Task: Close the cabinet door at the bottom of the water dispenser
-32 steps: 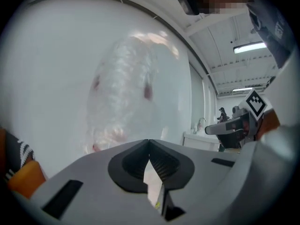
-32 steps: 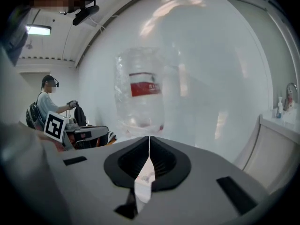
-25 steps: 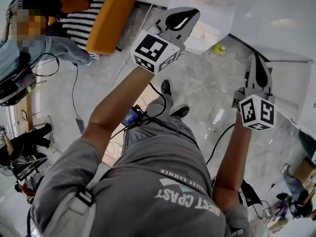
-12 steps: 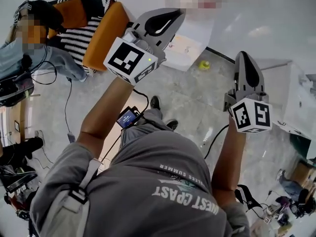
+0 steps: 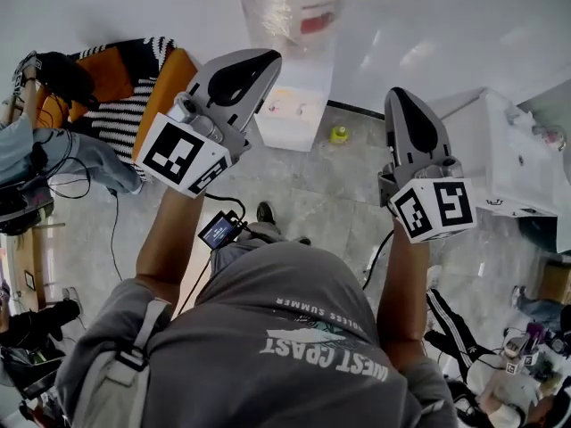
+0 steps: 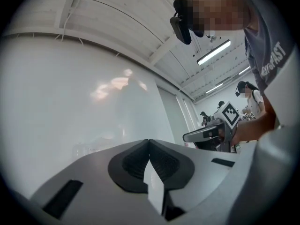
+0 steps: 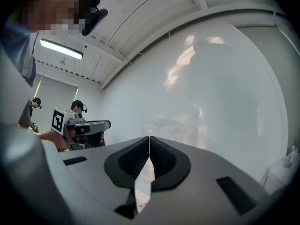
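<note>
The water dispenser (image 5: 292, 105) stands against the white wall at the top middle of the head view. It has a white body with a clear bottle (image 5: 290, 7) on top. Its bottom cabinet door is too small here to tell open from closed. My left gripper (image 5: 268, 59) is held up in the air, shut and empty, pointing toward the dispenser from the left. My right gripper (image 5: 399, 96) is also raised, shut and empty, to the dispenser's right. In the left gripper view the jaws (image 6: 149, 142) meet on nothing. In the right gripper view the jaws (image 7: 149, 138) also meet, with the bottle (image 7: 173, 125) faint behind them.
An orange chair (image 5: 169, 83) with a striped cloth stands left of the dispenser. A small yellow-green object (image 5: 339, 134) lies on the floor beside the dispenser. A white unit (image 5: 513, 163) stands at the right. A seated person (image 5: 40, 154) and cables are at the far left.
The head view has swung up and forward, which brings the dispenser and its bottle into sight. Both grippers have stayed raised and shut, and now sit lower in the view.
</note>
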